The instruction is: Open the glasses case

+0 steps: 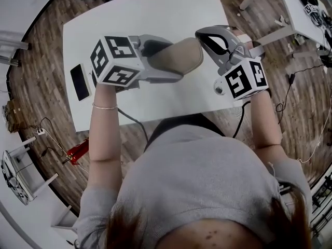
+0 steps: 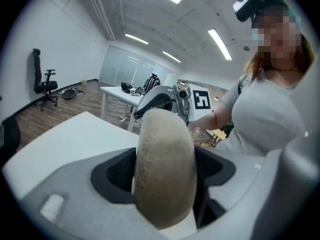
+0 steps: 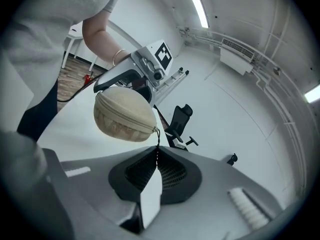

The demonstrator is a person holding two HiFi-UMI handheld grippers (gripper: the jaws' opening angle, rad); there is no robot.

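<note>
Head view: looking steeply down, I see both hand-held grippers raised side by side over a smooth white rectangular table, with wood-plank floor around it.
Glasses case: I make out the glasses case as an oval, pillow-shaped shell in beige fabric with a fuzzy, felt-like nap. It sits between the two grippers, over the middle of the table.
Left gripper: the left gripper has grey moulded jaws standing wide and pressing on the case's two broad sides, gripping one end. In the left gripper view the rounded body fills the whole gap, and its far end points towards the other gripper.
Right gripper: the right gripper has its jaws brought fully together. Their dark ribbed pads meet in one thin line right at the case's free end.
Zip pull: the zip pull is a thin dark cord hanging from the tip of the case. In the right gripper view I follow it straight down into the seam where the jaws meet, pinched there.
Zip: the zip is a stitched line circling the case's edge, and the two halves lie shut together.
Marker cubes: a white marker cube printed with black squares sits on the back of each gripper.
Wrist: a thin bracelet circles the left wrist.
Table's left edge: a flat black slab with a pale rim lies there, well apart from the case.
</note>
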